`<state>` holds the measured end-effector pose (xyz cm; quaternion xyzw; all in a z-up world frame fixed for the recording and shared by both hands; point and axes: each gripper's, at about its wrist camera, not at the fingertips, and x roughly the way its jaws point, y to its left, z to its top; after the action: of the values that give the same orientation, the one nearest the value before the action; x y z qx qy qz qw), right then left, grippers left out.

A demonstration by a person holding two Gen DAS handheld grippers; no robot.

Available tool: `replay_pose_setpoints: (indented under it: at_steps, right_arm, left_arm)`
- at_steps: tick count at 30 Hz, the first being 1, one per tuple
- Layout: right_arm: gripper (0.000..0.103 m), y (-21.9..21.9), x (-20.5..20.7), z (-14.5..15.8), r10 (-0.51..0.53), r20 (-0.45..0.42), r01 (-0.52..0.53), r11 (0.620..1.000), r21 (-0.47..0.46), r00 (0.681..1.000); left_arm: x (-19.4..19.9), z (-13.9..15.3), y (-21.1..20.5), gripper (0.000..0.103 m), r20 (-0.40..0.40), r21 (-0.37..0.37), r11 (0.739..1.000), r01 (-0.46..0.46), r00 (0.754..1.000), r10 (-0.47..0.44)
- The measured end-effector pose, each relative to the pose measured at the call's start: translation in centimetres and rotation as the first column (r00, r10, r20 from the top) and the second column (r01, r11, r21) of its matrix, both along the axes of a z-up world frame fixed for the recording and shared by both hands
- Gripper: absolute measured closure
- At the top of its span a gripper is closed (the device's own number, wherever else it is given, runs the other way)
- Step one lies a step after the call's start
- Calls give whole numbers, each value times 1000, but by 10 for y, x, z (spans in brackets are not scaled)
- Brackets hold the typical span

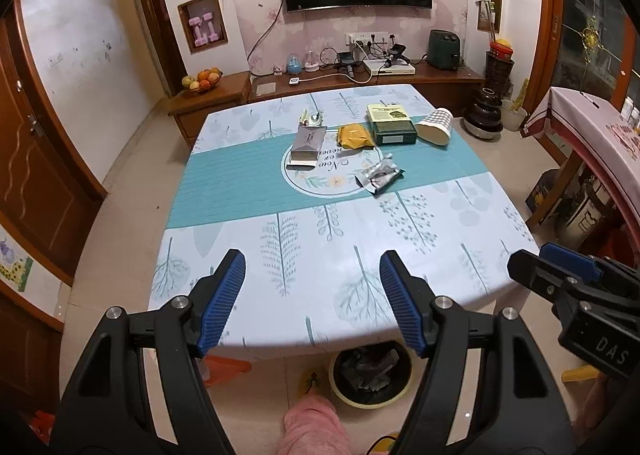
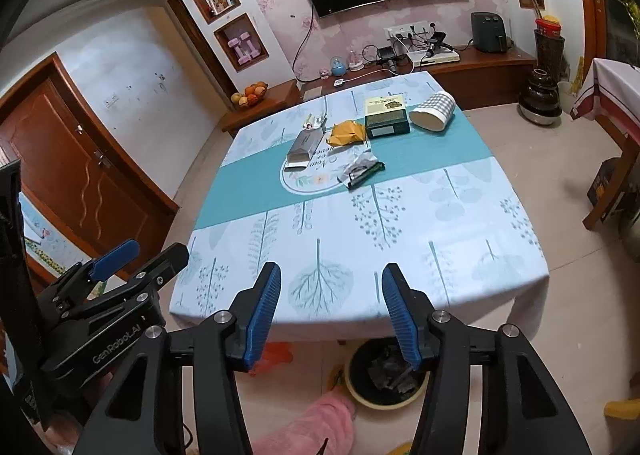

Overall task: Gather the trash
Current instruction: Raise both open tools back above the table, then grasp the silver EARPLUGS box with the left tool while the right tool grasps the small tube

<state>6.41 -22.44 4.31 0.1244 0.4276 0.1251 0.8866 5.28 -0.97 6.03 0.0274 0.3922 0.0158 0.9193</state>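
Trash lies around the middle of the table (image 1: 280, 295): a silver pouch (image 1: 306, 145), a crumpled yellow wrapper (image 1: 354, 135), a crinkled grey wrapper (image 1: 378, 177), a small wrapper (image 1: 312, 118), a green box (image 1: 392, 125) and a tipped checked paper cup (image 1: 436, 126). On the floor below the near edge stands a yellow-rimmed bin (image 1: 370, 375) with dark trash in it. My left gripper (image 1: 312, 303) hangs open and empty above the table's near edge. Just as empty and open, my right gripper (image 2: 331, 313) is beside it, seen at the left view's right edge (image 1: 532, 259).
A TV cabinet with cables, a fruit bowl (image 1: 202, 81) and an air fryer (image 1: 444, 49) stands beyond the table. A second table (image 1: 592, 123) is at the right. A pink-sleeved limb (image 1: 310, 427) and an orange object (image 1: 224, 369) are on the floor side near the bin.
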Motion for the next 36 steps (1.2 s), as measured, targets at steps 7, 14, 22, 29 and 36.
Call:
replay_pose_setpoints:
  at_steps: [7,14,22,29,36]
  right_arm:
    - [44,27,75,-14,-48,-32,47,999,-25,998]
    - [41,50,173,-53,-171,-154,170,985,-20,973]
    - [32,64,266,-109,-290,-274,298,954,-12,917]
    - [31,64,324,-156,-373,-339,386,922,-32,864]
    - [31,68,366,-189,-428,-372,422,901,-103,824]
  left_arm:
    - [98,-18,34,36,-49,-40,998,48,998,-50]
    - [215,-51,77,36,-133,-73,994,81,987,-90]
    - [335,-95,107,36,-226,-127,989,80,968,-107]
    - [407,-139,111,36,-336,-223,973,58,932,-132]
    - [455,-174,99,36,-409,-272,962,33,901,-147]
